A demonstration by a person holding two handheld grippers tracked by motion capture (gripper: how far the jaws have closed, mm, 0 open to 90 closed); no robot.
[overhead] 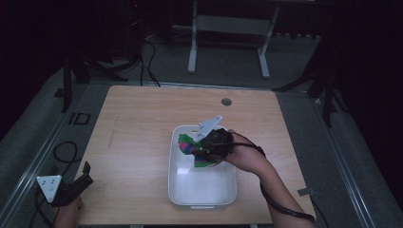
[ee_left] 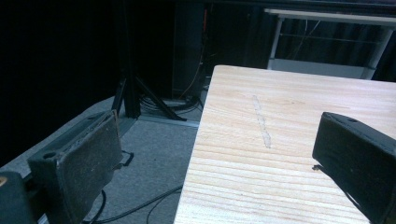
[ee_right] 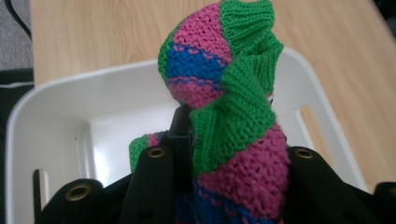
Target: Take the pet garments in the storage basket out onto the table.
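Right tongs (ee_right: 229, 154) clamped on knitted sock (ee_right: 224, 93), long axis upright over white bin (ee_right: 51, 116); left tongs (ee_left: 219, 154) apart

the bin (overhead: 202, 192) sits on the surface (overhead: 138, 128), right of centre. the knitted sock (overhead: 190, 145) hangs above the bin's far end. the left gripper (overhead: 81, 183) lies at the surface's near-left corner.

1. The right gripper (overhead: 202, 151) sits at the end of an outstretched forearm that reaches up from the lower right, its grey plate tilted upward; its jaws are clamped tight on a knitted sock (ee_right: 233, 116).
2. The left gripper (overhead: 71, 187) rests low at the person's left, jaws spread wide apart with nothing between them.
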